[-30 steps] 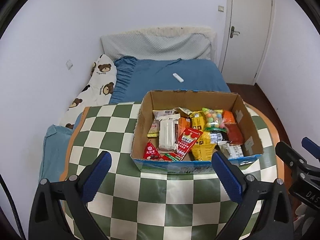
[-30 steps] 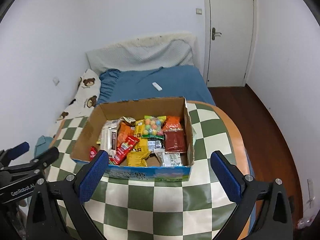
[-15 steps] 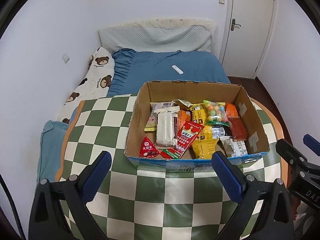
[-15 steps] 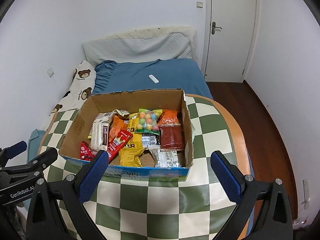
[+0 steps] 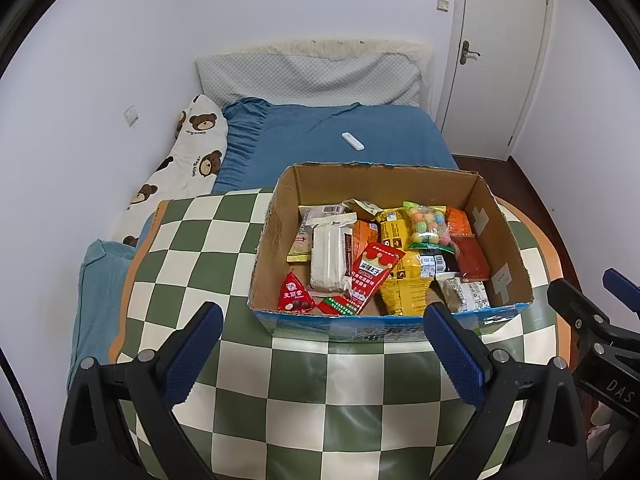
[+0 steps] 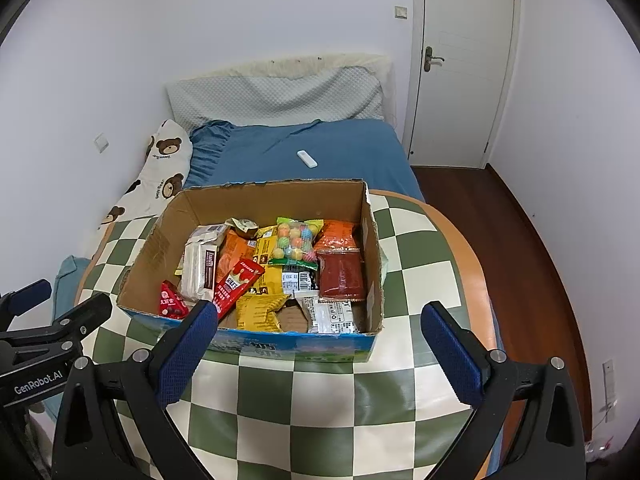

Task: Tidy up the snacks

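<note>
An open cardboard box (image 5: 502, 236) (image 6: 372, 240) full of mixed snack packets stands on a green-and-white checkered table (image 5: 208, 240) (image 6: 400, 392). Inside lie a white wafer pack (image 5: 330, 256), a red stick packet (image 5: 370, 276), yellow packets (image 5: 404, 292), a bag of coloured candy balls (image 5: 426, 224) and a dark red pouch (image 5: 472, 258). My left gripper (image 5: 320, 344) is open and empty, just short of the box's near wall. My right gripper (image 6: 318, 340) is open and empty, at the same near wall.
A bed with a blue sheet (image 5: 340, 128) lies behind the table, with a white remote (image 5: 352, 141) on it and a bear-print pillow (image 5: 180, 160) at its left. A closed white door (image 5: 500, 60) stands at the back right. Wooden floor (image 6: 520, 240) lies right of the table.
Both grippers have moved forward toward the box, which now looms larger and closer. Both stay open and empty.
</note>
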`<state>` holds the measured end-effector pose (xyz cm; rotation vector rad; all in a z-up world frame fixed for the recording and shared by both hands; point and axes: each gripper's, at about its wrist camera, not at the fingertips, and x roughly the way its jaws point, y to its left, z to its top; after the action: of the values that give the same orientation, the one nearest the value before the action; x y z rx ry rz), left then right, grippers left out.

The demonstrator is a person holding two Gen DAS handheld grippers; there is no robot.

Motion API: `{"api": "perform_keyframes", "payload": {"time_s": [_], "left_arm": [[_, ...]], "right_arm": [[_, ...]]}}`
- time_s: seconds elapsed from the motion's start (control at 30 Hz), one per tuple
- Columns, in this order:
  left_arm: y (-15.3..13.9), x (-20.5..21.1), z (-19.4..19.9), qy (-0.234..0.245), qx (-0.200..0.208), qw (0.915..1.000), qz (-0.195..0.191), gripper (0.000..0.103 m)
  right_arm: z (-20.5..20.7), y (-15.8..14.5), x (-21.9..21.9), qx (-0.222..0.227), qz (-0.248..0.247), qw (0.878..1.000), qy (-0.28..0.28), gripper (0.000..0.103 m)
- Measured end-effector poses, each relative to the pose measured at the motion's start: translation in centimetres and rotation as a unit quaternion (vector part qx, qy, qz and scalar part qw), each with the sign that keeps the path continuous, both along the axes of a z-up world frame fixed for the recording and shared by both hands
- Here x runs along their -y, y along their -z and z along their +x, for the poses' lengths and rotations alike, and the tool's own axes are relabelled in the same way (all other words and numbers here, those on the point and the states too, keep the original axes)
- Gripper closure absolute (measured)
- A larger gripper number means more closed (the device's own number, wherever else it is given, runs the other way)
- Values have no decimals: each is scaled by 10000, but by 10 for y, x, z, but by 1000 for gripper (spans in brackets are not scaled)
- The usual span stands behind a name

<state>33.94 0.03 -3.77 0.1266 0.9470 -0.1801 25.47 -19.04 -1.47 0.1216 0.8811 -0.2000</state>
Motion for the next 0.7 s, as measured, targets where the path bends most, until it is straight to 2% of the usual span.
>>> {"api": "perform_keyframes", "payload": {"time_s": [0.7], "left_arm": [[-8, 2, -9, 37, 30, 10000, -51, 0]], "right_arm": [[-11, -9, -3, 40, 31, 10000, -50, 0]]}}
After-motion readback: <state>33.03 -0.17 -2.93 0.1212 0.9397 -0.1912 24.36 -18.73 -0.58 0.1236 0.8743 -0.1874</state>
